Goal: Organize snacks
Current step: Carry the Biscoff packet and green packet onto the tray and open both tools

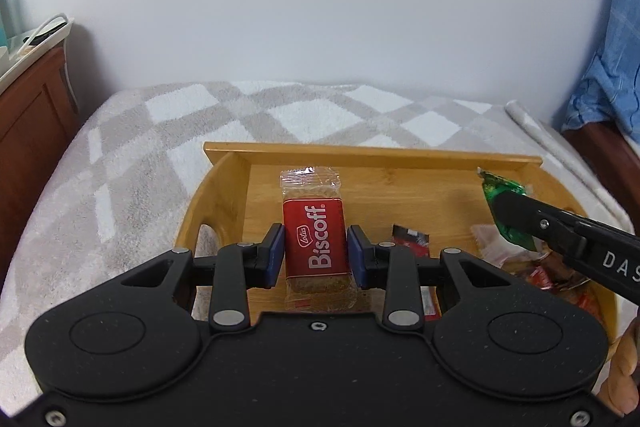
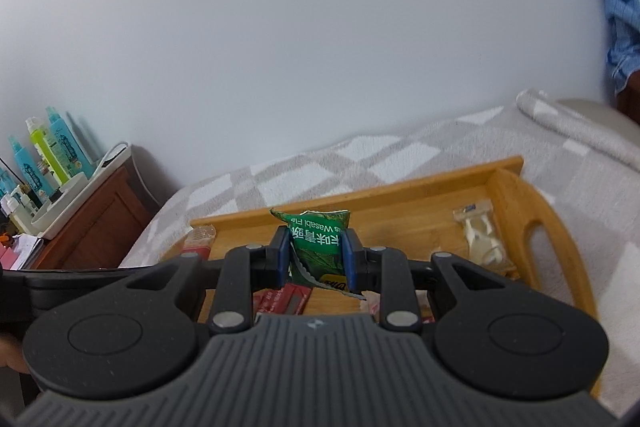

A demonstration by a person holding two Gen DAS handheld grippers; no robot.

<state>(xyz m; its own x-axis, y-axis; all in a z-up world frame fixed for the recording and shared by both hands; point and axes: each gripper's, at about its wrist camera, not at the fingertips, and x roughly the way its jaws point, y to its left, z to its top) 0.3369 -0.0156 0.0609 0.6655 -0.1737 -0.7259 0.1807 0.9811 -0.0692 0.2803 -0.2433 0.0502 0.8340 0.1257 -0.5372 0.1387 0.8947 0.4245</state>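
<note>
A red Biscoff packet (image 1: 315,247) is clamped between the blue pads of the left tool (image 1: 316,253), held lengthwise at centre frame above the wooden tray (image 1: 372,151). A green wasabi snack packet (image 2: 319,245) is gripped upright by the right tool (image 2: 317,255), also over the tray. In the left wrist view, the right tool is seen entering from the right edge, with loose wrappers (image 1: 532,267) piled beneath it. Only the right wrist view shows a pale wrapped snack (image 2: 482,237) near the tray's handle and bottles (image 2: 44,155) on a cabinet at left. The tray is set on a checked grey-and-white blanket (image 1: 132,147) before a plain white wall (image 1: 320,7).
</note>
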